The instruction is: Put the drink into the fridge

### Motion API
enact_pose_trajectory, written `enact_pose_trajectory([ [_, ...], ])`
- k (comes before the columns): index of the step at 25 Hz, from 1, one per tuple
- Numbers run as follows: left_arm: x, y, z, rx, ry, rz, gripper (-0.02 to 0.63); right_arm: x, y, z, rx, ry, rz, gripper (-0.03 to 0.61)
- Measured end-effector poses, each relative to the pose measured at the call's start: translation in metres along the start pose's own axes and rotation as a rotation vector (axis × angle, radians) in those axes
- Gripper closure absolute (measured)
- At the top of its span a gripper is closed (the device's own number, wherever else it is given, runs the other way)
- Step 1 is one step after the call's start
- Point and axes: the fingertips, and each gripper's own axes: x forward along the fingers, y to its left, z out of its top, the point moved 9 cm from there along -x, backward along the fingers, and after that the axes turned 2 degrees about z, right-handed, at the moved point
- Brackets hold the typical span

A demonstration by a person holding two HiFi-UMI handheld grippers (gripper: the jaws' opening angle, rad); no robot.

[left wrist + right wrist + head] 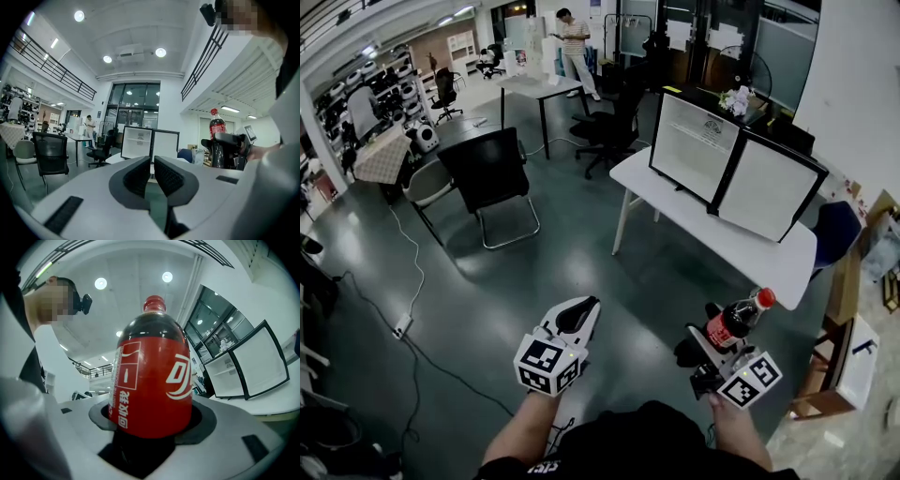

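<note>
A cola bottle with a red cap and red label is held in my right gripper, whose jaws are shut on its body; in the right gripper view the bottle fills the space between the jaws. Beside it, my left gripper has its jaws shut with nothing between them, as the left gripper view also shows. Ahead, a small white fridge stands on a white table with its door swung open to the right. Both grippers hover above the floor, short of the table.
A black chair and a grey one stand at the left, with a power strip and cable on the floor. Farther back are a desk, an office chair and a standing person. Boxes sit at the right.
</note>
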Motion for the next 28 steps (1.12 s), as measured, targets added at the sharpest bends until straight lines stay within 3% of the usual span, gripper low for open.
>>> enact_pose_trajectory([
  [11,0.050,0.043,-0.005,-0.026,0.023,0.021,0.573,0.053,-0.056,-0.003,0.028,0.031,0.010,0.265],
  [28,0.245,0.085,0.041,0.024,0.079,0.072,0.574,0.136,-0.257,0.036,0.073,0.007,0.056,0.265],
])
